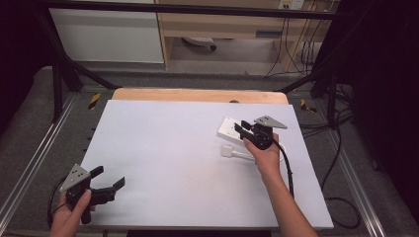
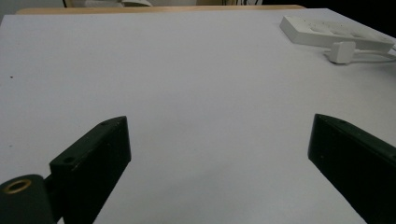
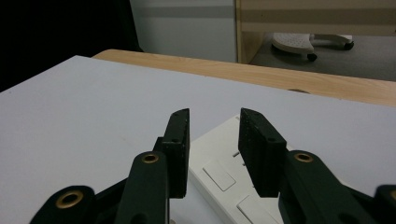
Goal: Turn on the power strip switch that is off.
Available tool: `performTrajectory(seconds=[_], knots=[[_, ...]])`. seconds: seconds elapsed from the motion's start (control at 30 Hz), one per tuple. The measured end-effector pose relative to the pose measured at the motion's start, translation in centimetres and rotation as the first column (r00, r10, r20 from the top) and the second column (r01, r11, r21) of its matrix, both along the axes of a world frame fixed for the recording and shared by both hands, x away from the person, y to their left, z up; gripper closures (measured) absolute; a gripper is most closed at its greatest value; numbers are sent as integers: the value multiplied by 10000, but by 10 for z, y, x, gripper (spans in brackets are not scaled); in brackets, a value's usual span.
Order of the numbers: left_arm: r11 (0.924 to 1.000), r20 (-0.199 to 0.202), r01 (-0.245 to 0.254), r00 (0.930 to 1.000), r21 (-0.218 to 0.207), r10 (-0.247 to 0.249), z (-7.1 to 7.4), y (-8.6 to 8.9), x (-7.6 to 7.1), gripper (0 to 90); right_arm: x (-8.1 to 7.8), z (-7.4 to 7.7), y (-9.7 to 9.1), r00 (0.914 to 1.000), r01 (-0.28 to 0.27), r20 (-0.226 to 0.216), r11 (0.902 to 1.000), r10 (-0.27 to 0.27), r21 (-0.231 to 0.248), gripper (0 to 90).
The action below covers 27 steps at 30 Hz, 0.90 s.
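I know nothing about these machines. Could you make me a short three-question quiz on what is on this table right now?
1. True or false: the right gripper is clamped on the white plug.
2. Which thing lies directly under the right gripper's jaws? A) the white power strip B) the white plug C) bare table
3. Fill in: the left gripper has its jaws wide ____, with nothing between them.

Key
1. False. The plug lies on the table beside the power strip, apart from the jaws, which stand slightly open with an empty gap.
2. A. The right gripper view shows the strip's sockets below the jaws.
3. open.
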<state>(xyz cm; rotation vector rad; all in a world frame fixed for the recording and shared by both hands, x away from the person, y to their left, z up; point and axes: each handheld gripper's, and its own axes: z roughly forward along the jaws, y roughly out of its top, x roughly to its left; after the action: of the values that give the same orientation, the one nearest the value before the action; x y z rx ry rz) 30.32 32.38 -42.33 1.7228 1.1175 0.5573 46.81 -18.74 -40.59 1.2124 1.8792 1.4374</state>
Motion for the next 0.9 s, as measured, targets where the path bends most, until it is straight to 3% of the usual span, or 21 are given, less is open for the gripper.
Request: performTrajectory(seconds=[0.5,0.9], knots=[[10000,-30,-6,10000,2,6,0,0,0,59,-14,21,-11,9993,-25,370,9999,20,122,604],[10000,-44,-11,10000,24,11,-1,-1,0,59,-21,32,-18,9994,25,347,9996,-35,270,422]])
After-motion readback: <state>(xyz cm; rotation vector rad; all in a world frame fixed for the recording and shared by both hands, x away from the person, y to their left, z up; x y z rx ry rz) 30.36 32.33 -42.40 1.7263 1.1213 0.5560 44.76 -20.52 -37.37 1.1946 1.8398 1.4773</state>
